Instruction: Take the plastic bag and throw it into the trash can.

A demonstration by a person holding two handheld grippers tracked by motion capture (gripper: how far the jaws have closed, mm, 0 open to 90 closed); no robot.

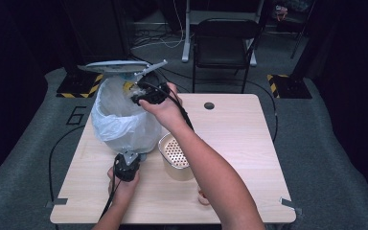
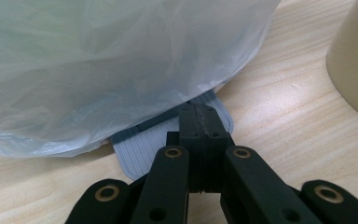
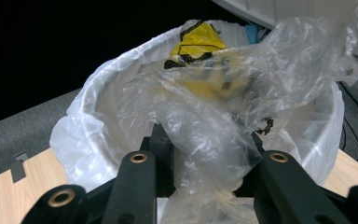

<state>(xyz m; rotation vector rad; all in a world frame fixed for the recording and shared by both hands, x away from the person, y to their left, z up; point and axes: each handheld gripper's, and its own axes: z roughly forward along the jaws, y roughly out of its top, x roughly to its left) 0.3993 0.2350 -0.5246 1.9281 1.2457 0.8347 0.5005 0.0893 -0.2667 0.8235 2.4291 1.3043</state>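
Because the pedal bin needs its lid up to take anything, the left gripper (image 1: pixel 126 168), nearest the person, sits low on the pale wooden table (image 1: pixel 249 158) with its jaws pressed flat together, their tips bearing down on the ribbed grey plastic foot pedal (image 2: pixel 142 144) that sticks out from under the bin; it grips nothing, and serves as a weight on the lever. Just beside it stands a cream cylindrical container with a perforated insert (image 1: pixel 174 155), close to the bin's base, and a small reddish object (image 1: pixel 203 195) lies near the table's front edge, too small to identify. Farther off, the small white bin lined with a translucent white plastic bag (image 1: pixel 120 117) stands at the table's far left, its round grey-white lid (image 1: pixel 117 66) tipped up above the rim, which fits the pedal being held down. The right gripper (image 1: pixel 146 96) reaches over the bin's open mouth, its jaws closed on a crumpled clear plastic wrapper (image 3: pixel 214 116) that bulges up between them. It appears poised there so the wrapper would fall inside once let go. Deeper in the bin lies a yellow packet with black markings (image 3: pixel 196 42), already discarded
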